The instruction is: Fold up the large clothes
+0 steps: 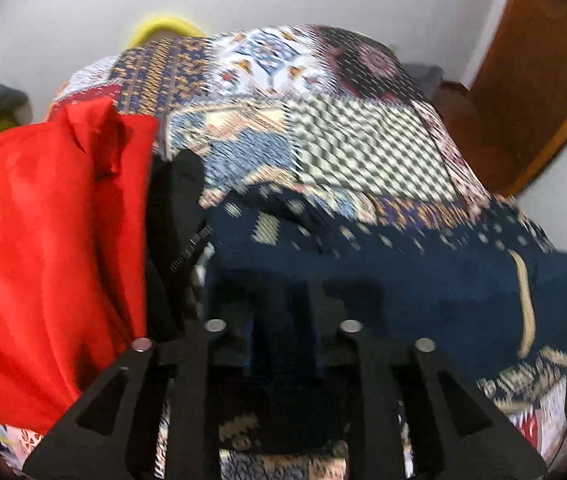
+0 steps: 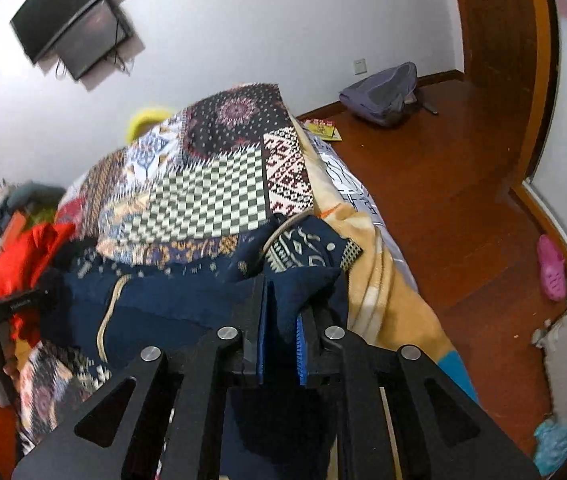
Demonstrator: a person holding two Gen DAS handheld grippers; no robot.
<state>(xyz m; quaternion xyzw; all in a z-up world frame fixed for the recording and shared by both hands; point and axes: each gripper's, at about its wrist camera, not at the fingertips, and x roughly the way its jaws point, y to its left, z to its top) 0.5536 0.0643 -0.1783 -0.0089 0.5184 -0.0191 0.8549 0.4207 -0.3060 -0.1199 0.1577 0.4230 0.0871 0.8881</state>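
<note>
A navy garment with a cream drawstring [image 1: 423, 280] lies stretched across a bed covered by a patchwork quilt [image 1: 363, 148]. My left gripper [image 1: 281, 304] is shut on the garment's left edge; the cloth covers its fingertips. My right gripper [image 2: 283, 312] is shut on the garment's right corner [image 2: 303, 284], pinched between the blue pads [image 2: 261, 336]. The garment also shows in the right wrist view [image 2: 171, 300], spanning from my left gripper [image 2: 47, 288] to the right one. A red garment [image 1: 43, 240] lies heaped at the left.
A beige blanket [image 2: 367, 264] hangs over the bed's right edge above a wooden floor [image 2: 443, 184]. A grey backpack [image 2: 383, 94] sits by the far wall, a pink slipper [image 2: 551, 268] at right. A yellow object [image 1: 163, 28] sits behind the bed.
</note>
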